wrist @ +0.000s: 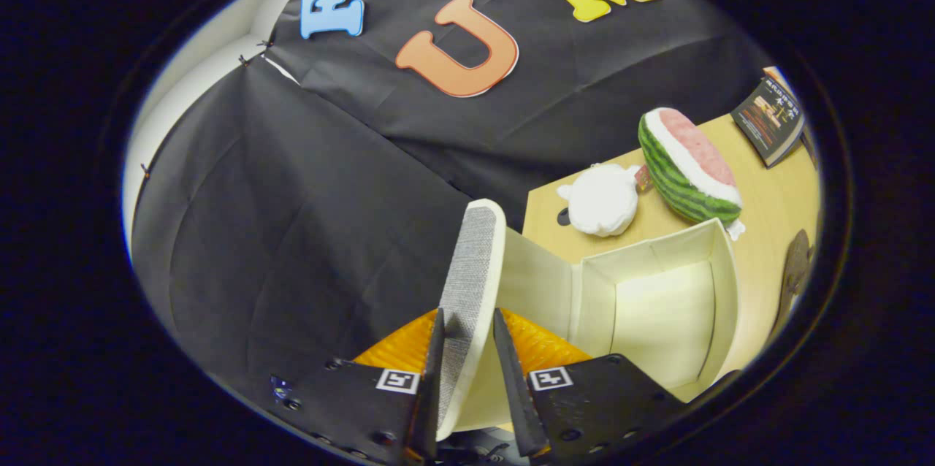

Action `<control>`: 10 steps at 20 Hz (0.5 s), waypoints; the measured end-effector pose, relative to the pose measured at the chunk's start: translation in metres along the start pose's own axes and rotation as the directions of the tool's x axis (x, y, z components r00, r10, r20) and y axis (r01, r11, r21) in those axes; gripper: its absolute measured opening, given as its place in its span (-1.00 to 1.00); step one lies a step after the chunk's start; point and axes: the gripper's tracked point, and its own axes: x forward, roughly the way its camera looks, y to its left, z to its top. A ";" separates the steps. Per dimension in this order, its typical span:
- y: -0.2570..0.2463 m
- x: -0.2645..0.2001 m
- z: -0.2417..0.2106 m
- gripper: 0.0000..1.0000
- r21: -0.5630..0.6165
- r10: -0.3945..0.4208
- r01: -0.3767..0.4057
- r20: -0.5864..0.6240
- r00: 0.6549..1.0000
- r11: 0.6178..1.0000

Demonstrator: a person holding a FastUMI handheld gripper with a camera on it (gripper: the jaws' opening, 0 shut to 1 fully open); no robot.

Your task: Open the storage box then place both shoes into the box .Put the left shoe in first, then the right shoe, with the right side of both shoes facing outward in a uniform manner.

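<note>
Cream-coloured fabric covers the open rectangular storage box (661, 305), which stands on the light wooden worktop (767, 196) with its inside bare and lit. The flap of this box, a flat lid with a grey woven face and a cream edge (471, 283), stands lifted at the box's near left side and rises between the two fingers of the gripper (467, 371). The jaws are clamped on this lid: one finger presses on the grey face, the other on the cream back side. Beyond the box lies a white soft plush toy (603, 199), touching a plush watermelon slice with green rind and pink flesh (690, 166) at its right. Farther beyond the box, a dark book (771, 119) lies near the worktop's far edge. Right of the box, a dark brown object (796, 269) is too unclear to name.
</note>
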 end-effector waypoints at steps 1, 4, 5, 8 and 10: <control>-0.002 0.000 -0.002 -0.04 0.008 -0.016 0.016 0.002 1.000 1.000; -0.008 -0.005 -0.004 0.29 0.011 -0.032 0.032 -0.019 0.999 0.999; -0.015 -0.008 -0.002 0.40 -0.005 -0.041 0.041 -0.021 0.999 0.999; -0.034 -0.033 0.012 0.73 -0.052 -0.068 0.068 0.002 0.998 0.996; -0.052 -0.052 0.024 0.90 -0.074 -0.090 0.092 0.021 0.996 0.993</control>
